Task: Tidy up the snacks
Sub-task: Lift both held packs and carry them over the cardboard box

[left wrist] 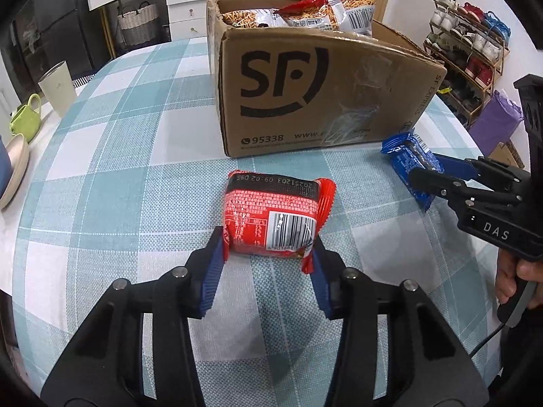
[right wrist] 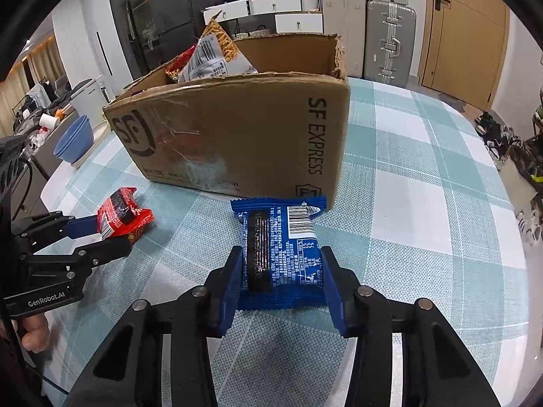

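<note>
The red snack packet [left wrist: 271, 218] lies on the checked tablecloth [left wrist: 118, 156], pinched at its sides by the left gripper [left wrist: 268, 254]. At its three o'clock the blue snack packet [right wrist: 281, 254] is clamped by the right gripper [right wrist: 281, 271]. At twelve o'clock stands the cardboard box [left wrist: 322, 95] — snack bags [left wrist: 325, 10] poke out.

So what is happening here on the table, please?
A person holds a claw in each hand and is sorting snacks. The left claw is shut on a red snack packet, and the right claw is shut on a blue snack packet. Both packets lie on the checked tablecloth, in front of a cardboard box that already holds snack bags.
</note>
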Tool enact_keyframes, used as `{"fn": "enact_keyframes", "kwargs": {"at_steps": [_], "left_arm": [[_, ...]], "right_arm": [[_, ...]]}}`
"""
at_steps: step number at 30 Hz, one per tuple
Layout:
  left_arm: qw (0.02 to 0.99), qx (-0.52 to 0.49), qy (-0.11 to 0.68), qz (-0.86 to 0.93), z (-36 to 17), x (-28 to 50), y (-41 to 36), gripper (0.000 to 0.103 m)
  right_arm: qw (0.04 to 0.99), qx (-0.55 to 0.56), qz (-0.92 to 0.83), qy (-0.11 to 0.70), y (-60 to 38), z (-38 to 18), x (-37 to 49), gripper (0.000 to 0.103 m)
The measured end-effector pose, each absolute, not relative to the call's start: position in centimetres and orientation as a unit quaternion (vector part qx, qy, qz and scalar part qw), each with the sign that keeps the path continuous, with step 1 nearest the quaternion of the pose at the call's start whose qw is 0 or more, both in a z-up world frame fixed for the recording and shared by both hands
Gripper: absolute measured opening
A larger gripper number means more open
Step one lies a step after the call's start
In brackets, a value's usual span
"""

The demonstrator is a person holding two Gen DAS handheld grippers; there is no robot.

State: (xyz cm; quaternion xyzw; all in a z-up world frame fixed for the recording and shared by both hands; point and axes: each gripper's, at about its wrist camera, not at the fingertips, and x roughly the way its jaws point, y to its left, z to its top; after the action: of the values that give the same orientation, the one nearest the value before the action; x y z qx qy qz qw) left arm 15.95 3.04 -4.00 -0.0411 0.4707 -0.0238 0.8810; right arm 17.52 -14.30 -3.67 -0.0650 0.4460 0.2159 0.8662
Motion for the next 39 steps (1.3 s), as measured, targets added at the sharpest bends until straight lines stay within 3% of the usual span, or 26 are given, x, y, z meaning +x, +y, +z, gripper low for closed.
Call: {"fn": "enact_keyframes", "kwargs": {"at_steps": [39], "left_arm": [[0.928, -0.052, 0.367, -0.02, 7.0, 11.4, 3.3, 0.041]], "right_arm": [[0.907, -0.047, 0.23, 0.349, -15.5, 4.9, 13.0, 0.044]]}}
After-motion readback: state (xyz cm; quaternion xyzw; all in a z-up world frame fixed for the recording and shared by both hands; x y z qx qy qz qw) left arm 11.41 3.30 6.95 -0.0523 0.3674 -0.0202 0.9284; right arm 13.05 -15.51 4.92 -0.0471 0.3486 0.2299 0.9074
